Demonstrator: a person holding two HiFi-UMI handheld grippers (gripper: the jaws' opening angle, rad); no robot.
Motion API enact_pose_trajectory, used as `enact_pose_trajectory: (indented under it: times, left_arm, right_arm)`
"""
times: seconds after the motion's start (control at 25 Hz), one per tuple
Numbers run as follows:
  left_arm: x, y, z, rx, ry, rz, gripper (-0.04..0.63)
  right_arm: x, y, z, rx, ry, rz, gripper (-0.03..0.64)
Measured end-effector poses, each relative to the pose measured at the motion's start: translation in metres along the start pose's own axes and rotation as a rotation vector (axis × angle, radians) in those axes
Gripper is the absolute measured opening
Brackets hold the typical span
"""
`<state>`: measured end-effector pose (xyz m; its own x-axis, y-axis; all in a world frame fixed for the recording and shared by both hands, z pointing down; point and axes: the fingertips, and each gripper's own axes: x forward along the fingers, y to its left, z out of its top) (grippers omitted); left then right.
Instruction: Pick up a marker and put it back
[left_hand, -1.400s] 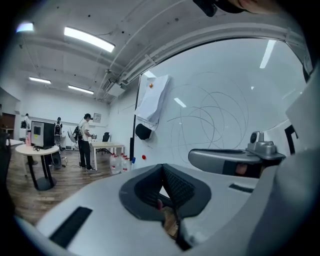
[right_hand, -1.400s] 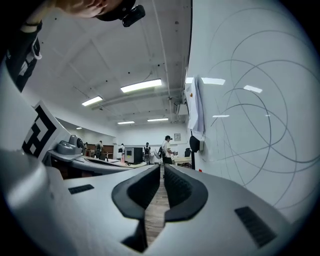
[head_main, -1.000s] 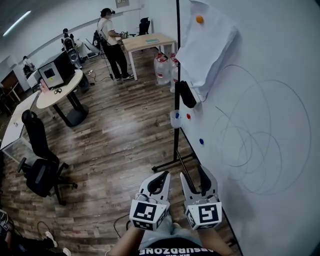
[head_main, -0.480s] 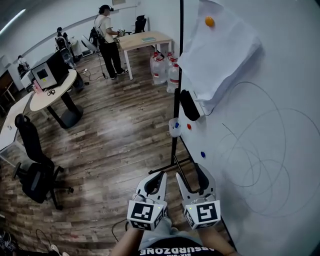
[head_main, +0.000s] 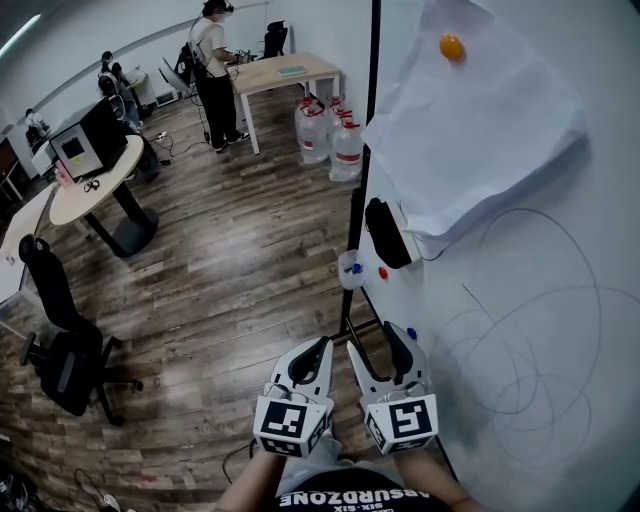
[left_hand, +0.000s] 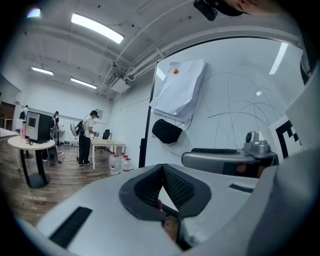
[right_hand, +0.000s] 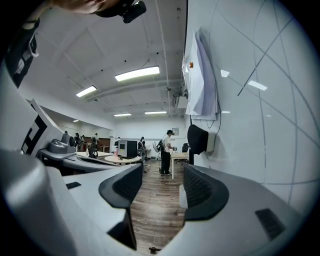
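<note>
Black office chair (head_main: 65, 360) near a round table (head_main: 110, 170), water jugs (head_main: 346, 152) by a wooden desk (head_main: 265, 82)

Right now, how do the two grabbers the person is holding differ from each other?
The left gripper has its jaw tips touching, while the right gripper has its jaws apart, having just been opening, with nothing between them. The right gripper is beside the whiteboard; the left gripper is farther out over the wooden floor. Both are grey, carry a black-and-white marker cube and point the same way.
</note>
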<state>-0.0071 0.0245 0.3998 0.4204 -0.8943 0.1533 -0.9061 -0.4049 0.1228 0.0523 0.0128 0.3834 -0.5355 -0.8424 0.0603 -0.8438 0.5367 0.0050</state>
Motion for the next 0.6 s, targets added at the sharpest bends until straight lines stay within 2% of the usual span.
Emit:
enact_pose_trajectory:
  times: [0.32,0.6]
  left_arm:
    - [0.031,0.032,0.011,0.017,0.013,-0.015,0.008]
    - [0.067,0.051,0.015,0.036,0.018,-0.08,0.008]
  right_arm:
    - [0.047,-0.014,-0.003,0.024,0.019,-0.013,0.233]
    - [0.091,-0.026,-0.015,0.024,0.052,-0.047,0.232]
